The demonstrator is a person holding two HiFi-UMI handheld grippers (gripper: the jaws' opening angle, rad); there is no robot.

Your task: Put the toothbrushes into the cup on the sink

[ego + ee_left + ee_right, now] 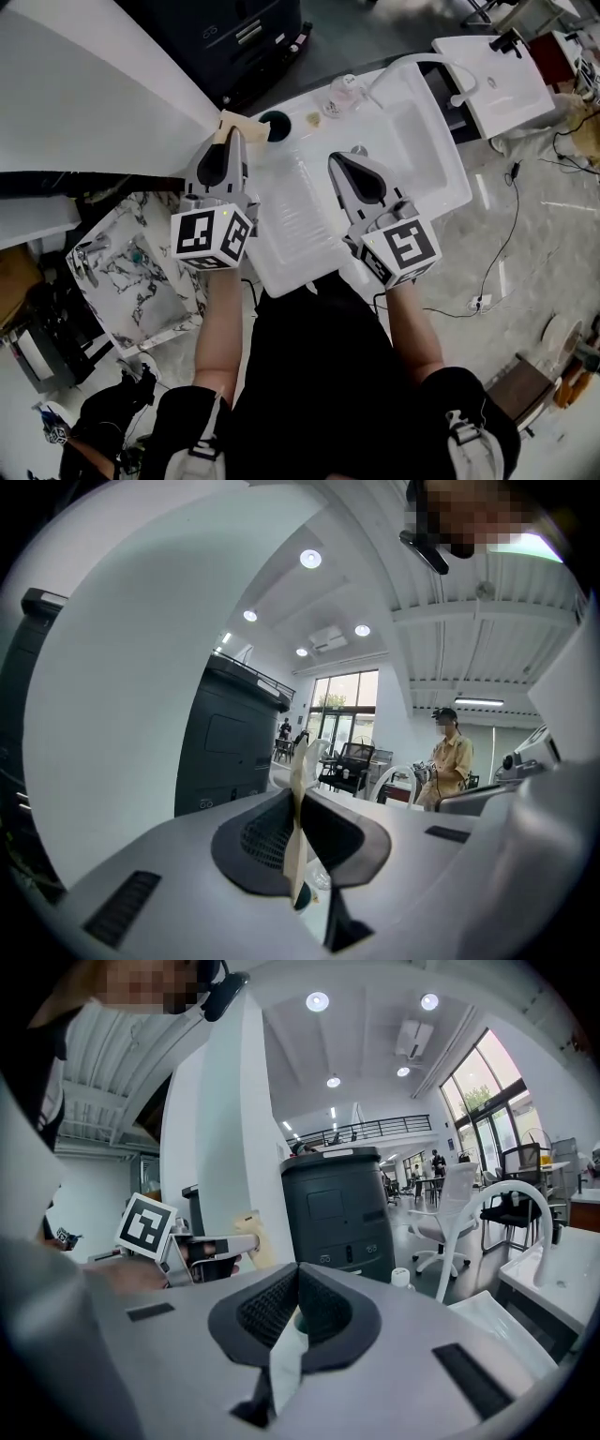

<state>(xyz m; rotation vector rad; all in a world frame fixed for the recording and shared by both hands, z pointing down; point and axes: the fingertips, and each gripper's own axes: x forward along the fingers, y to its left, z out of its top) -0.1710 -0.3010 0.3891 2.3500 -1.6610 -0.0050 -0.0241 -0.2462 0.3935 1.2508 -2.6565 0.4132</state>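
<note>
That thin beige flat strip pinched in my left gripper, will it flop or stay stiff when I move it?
Probably fairly stiff: the thin beige flat strip stands straight out of the shut left gripper without drooping. Likely light, since it looks thin edge-on. It might pivot in the jaws, as much of it juts past them.

The sink is white, the cup dark green, the left tool's card beige, its marker cube black-and-white.

An open-plan office doubling as a test space: recessed ceiling lights, tall windows, swivel chairs and a big dark copier, with a white sink unit standing loose on concrete floor among trailing cables.
</note>
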